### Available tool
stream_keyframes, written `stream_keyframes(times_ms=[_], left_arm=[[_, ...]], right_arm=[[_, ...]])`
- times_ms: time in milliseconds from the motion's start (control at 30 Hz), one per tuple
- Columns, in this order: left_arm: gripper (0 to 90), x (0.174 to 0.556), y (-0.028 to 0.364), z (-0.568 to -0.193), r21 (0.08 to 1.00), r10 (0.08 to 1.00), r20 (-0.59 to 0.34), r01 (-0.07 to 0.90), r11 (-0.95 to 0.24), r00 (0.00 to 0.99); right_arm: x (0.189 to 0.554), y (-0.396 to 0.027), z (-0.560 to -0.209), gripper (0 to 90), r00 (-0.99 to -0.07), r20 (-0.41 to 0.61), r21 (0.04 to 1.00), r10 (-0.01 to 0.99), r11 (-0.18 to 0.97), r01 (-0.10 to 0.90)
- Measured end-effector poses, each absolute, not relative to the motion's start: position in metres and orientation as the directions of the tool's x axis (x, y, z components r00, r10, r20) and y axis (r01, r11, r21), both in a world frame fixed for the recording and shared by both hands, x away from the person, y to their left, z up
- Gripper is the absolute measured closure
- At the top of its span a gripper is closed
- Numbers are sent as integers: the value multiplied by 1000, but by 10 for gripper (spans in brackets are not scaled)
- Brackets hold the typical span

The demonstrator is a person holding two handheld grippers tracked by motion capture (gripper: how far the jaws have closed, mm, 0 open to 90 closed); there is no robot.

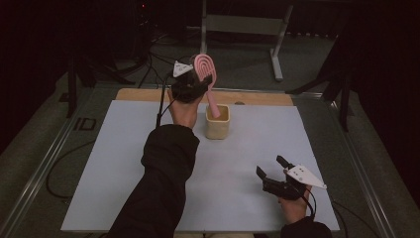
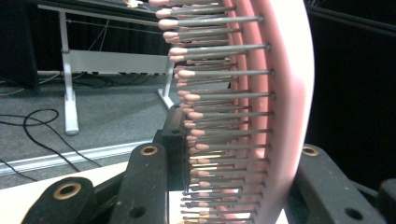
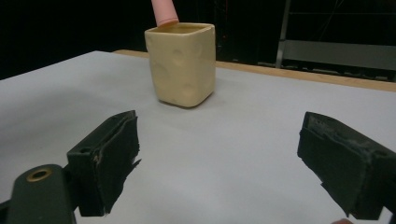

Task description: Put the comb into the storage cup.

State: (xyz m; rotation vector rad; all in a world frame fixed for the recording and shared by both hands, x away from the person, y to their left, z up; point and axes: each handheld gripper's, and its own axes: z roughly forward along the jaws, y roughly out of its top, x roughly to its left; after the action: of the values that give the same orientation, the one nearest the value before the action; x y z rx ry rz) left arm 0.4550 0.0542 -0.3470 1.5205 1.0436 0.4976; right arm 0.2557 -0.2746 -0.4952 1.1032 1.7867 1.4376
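Dark room, grey floor with cables, white sheet [image 1: 148, 163] over a wooden table; cream square cup [image 1: 218, 121] stands near the far middle of the sheet. Left gripper [image 1: 200, 82] pinches the pink hairbrush [image 1: 205, 69] across its head, one jaw on the bristle side, one on the back; handle tip sits inside the cup mouth, brush tilted, head up and to the left. Right gripper [image 1: 271, 168] rests low at the near right, jaws spread, nothing between them, cup well ahead of it. Step looks like seating the brush in the cup; advice: lower straight down along the handle line, keep the tip off the rim so the light cup doesn't tip, release only once the handle bottoms; right gripper could steady the cup wall if it shifts.
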Motion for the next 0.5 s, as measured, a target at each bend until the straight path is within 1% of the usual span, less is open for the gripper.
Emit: stream_keyframes(times_ms=[500], left_arm=[[644,455,47,-352,941,823,-230,334,52,519]], right_arm=[[256,-275,-495,124,-482,53,969,874,72,237]])
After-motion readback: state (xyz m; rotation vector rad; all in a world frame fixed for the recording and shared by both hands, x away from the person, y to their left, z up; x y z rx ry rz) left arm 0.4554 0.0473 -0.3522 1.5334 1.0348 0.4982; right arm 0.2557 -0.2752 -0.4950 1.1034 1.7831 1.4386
